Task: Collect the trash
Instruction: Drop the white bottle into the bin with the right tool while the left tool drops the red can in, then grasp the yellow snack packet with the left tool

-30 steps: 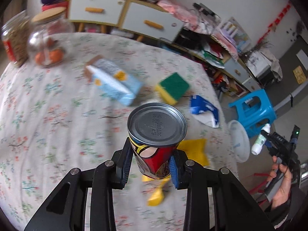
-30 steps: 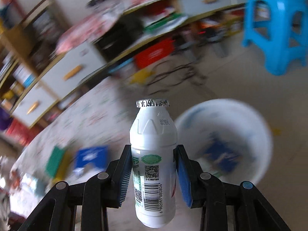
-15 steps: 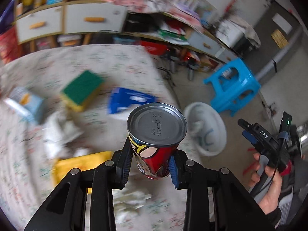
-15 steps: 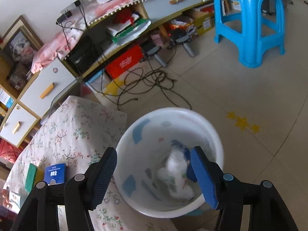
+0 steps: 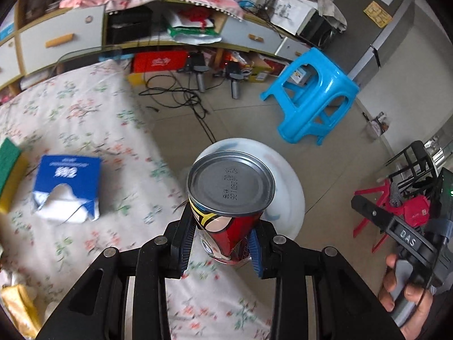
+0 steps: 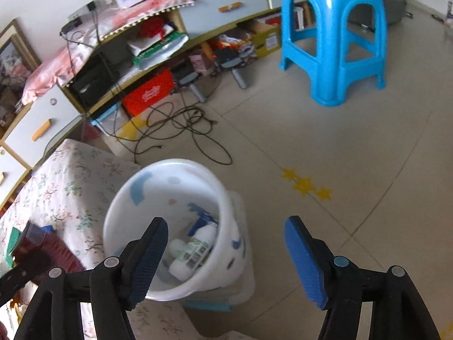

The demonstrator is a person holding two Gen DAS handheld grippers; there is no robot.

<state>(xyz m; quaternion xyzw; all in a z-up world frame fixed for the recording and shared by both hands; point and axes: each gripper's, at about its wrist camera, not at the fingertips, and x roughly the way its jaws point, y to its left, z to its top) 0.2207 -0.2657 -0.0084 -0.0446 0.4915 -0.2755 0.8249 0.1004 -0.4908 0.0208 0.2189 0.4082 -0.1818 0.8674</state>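
Observation:
My left gripper [image 5: 222, 245] is shut on a red printed can [image 5: 230, 195] with a grey metal end, held over the table's right edge, in front of the white trash bucket [image 5: 288, 181]. My right gripper [image 6: 226, 255] is open and empty above the bucket [image 6: 170, 221] on the floor. A white milk bottle [image 6: 192, 253] lies inside the bucket. The can shows blurred at the left of the right wrist view [image 6: 42, 248]. The right gripper's body and the hand holding it show in the left wrist view [image 5: 407, 243].
A floral-cloth table [image 5: 85, 119] holds a blue tissue pack [image 5: 66, 187], a green-yellow sponge [image 5: 10, 175] and yellow wrappers [image 5: 17, 308]. A blue stool [image 6: 334, 36], loose cables [image 6: 181, 130] and a low cabinet [image 6: 141, 42] stand beyond the bucket.
The right gripper opened and dropped the milk bottle into the bucket, and has pulled back a little. The left gripper swung right with the can, from over the table toward the bucket.

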